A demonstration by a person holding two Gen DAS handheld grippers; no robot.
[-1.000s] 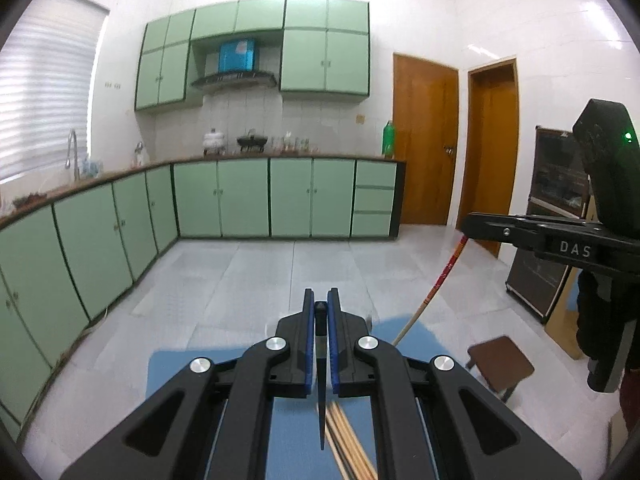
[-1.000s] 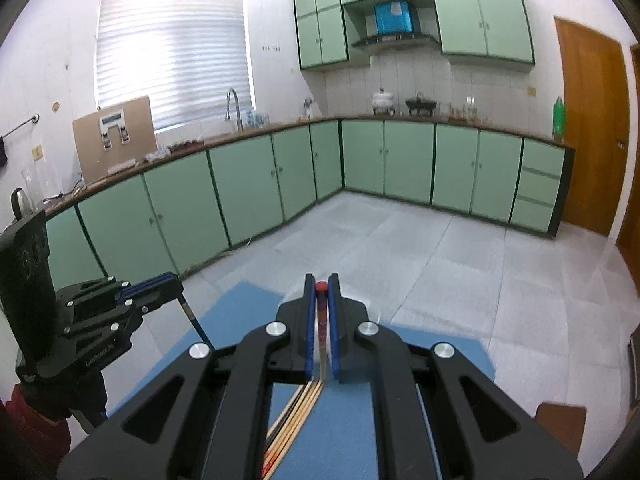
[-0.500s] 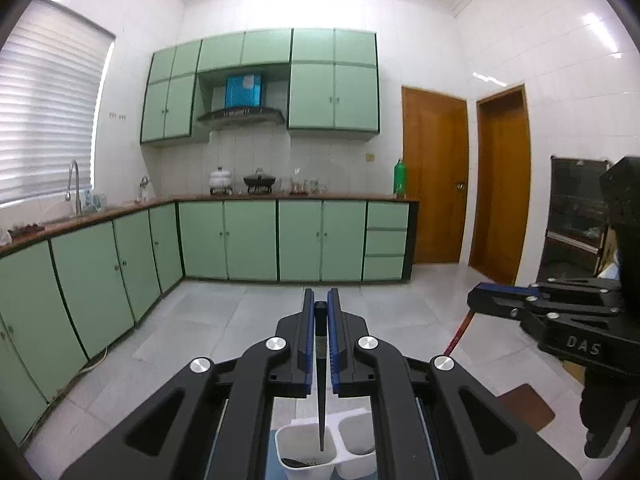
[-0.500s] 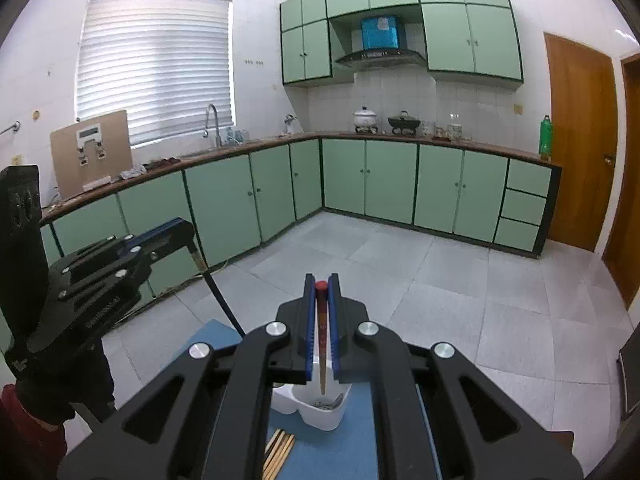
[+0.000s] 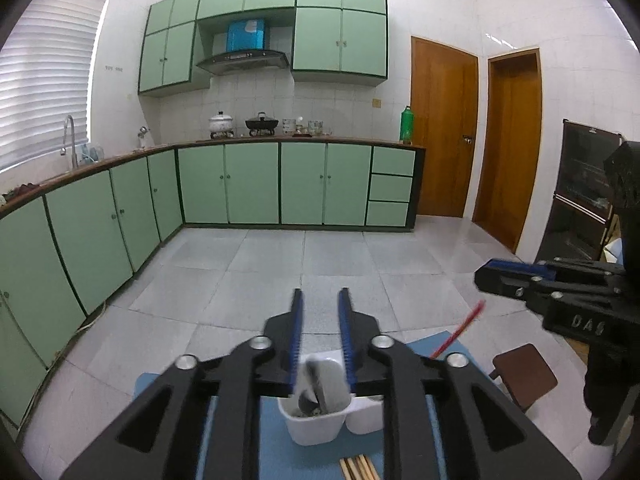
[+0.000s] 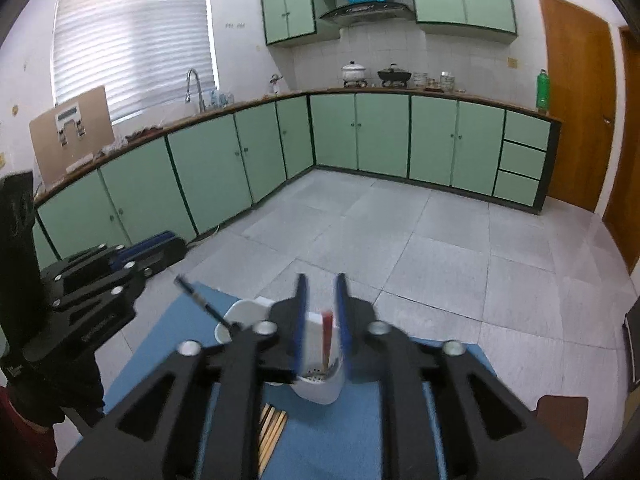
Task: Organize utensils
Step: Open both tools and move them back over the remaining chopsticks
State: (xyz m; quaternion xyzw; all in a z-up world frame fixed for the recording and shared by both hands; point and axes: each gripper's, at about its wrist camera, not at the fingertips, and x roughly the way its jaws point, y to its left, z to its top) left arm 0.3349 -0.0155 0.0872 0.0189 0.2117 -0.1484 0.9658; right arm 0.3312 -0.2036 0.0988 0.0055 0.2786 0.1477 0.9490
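A white two-compartment utensil holder (image 5: pixel 316 426) stands on a blue mat (image 5: pixel 280 456); it also shows in the right wrist view (image 6: pixel 320 390). My left gripper (image 5: pixel 320 306) is open above the holder's left compartment, where a dark utensil (image 5: pixel 320 390) sits blurred. My right gripper (image 6: pixel 319 286) is open above the right compartment, with a red-tipped chopstick (image 6: pixel 328 334) between its fingers, leaning into the compartment. That chopstick shows in the left wrist view (image 5: pixel 460 330) below the right gripper. A dark-handled utensil (image 6: pixel 204 304) leans out of the left compartment. Loose wooden chopsticks (image 5: pixel 358 468) lie on the mat.
The mat covers a small table with tiled floor (image 5: pixel 280 272) beyond. A brown stool (image 5: pixel 524 376) stands to the right. Green cabinets (image 5: pixel 248 188) line the far and left walls. More loose chopsticks (image 6: pixel 272 432) lie near the mat's front.
Both grippers have opened. The dark utensil dropped from my left gripper into the holder, and the red-tipped chopstick slid down from my right gripper into the other compartment.
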